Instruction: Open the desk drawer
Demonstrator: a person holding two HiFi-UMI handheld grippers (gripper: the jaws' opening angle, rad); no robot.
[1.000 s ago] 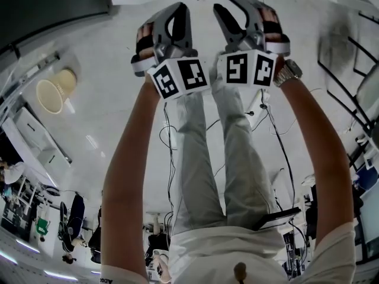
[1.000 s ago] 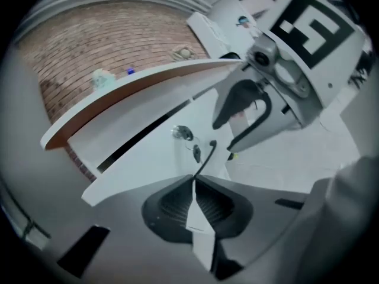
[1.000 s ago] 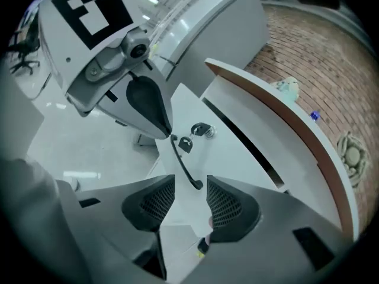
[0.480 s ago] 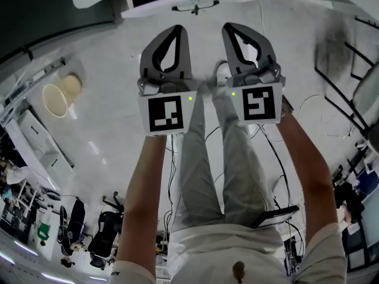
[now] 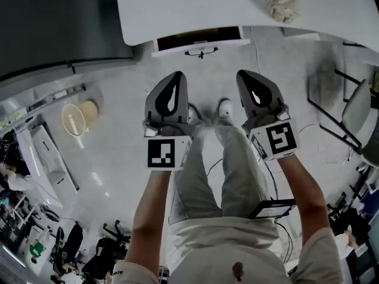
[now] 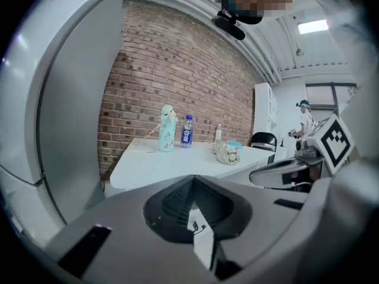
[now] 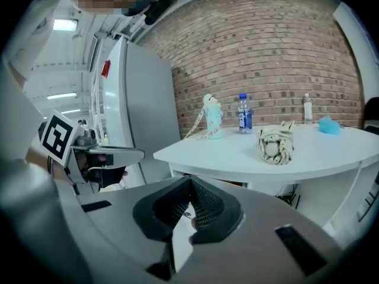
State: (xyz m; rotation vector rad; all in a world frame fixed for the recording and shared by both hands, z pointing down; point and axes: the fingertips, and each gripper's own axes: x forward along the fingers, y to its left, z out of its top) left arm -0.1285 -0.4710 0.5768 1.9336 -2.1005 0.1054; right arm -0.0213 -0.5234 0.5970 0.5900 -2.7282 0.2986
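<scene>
White desk (image 7: 320, 149) bears blue-labelled bottle (image 7: 243, 120), print illegible

The white surface (image 7: 237, 154) has a rounded corner and stands before a brick wall. Toward its back edge a pale teal flask (image 7: 212, 123) with a strap stands upright, and just beside it stands a water bottle (image 7: 243, 120) with a blue label. A small clear bottle (image 7: 307, 107) stands further along, well apart from those two. Nearer the front lies a beige knotted cloth bundle (image 7: 275, 143). Behind it, near the small bottle, lies a small blue thing (image 7: 329, 125) that cannot be made out.
</scene>
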